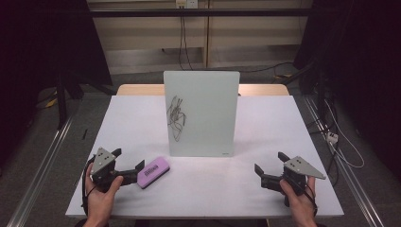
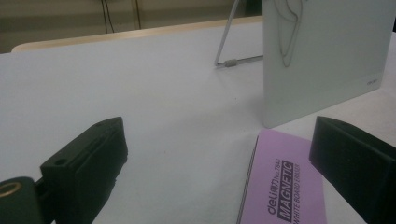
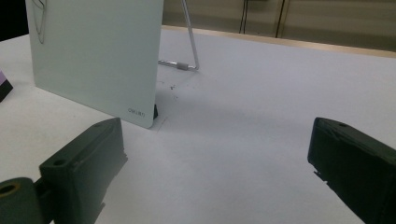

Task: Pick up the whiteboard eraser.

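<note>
Whiteboard (image 1: pixel 202 113) stands upright near the middle of the white tabletop (image 1: pixel 246 179), propped from behind by a thin wire stand (image 2: pixel 229 46), with a black scribble (image 1: pixel 176 118) on the left part of its face. Just in front of its lower left corner lies a purple eraser (image 1: pixel 152 172), flat on the tabletop and angled; in the left gripper view its label reads "MAGNETIC WHITE BOARD ERASER".

At the near left edge, the left gripper (image 1: pixel 127 164) is held in the person's left hand (image 1: pixel 100 198). Its 2 black jaws stand wide apart with nothing between them; the nearer jaw tip sits right next to the eraser's end in the high view, and whether it touches cannot be told. In the left gripper view the eraser lies just inside the right-hand jaw.

At the near right edge, the right gripper (image 1: pixel 270 163) is held in the right hand (image 1: pixel 300 201), well apart from the eraser. Its jaws also stand apart over bare tabletop, pointing toward the whiteboard's lower right corner.
</note>
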The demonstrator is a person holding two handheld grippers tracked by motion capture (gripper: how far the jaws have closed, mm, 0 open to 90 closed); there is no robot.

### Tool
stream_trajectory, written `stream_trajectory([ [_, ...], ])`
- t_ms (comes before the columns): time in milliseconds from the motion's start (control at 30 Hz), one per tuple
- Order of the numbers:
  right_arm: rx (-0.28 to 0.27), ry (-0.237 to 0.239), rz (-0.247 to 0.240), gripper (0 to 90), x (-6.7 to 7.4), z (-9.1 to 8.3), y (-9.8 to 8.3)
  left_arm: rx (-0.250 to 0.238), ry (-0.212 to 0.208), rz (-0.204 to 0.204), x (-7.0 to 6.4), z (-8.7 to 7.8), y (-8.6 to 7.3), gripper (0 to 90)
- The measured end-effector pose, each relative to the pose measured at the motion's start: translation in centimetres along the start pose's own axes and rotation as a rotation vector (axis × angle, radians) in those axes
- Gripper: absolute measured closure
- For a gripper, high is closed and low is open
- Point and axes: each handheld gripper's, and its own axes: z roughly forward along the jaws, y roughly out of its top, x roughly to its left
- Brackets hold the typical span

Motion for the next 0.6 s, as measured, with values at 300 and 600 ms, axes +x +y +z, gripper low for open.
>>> stream_trajectory([
  [300, 0.003, -0.006, -0.005, 3.8, -0.09, 0.05, 0.02, 0.032, -0.022, -0.029, 0.23, -0.12, 0.05, 4.7],
  [600, 0.008, 0.008, -0.007, 3.6, -0.06, 0.11, 0.01, 0.087, -0.071, -0.016, 0.30, 0.09, 0.62, 6.4],
])
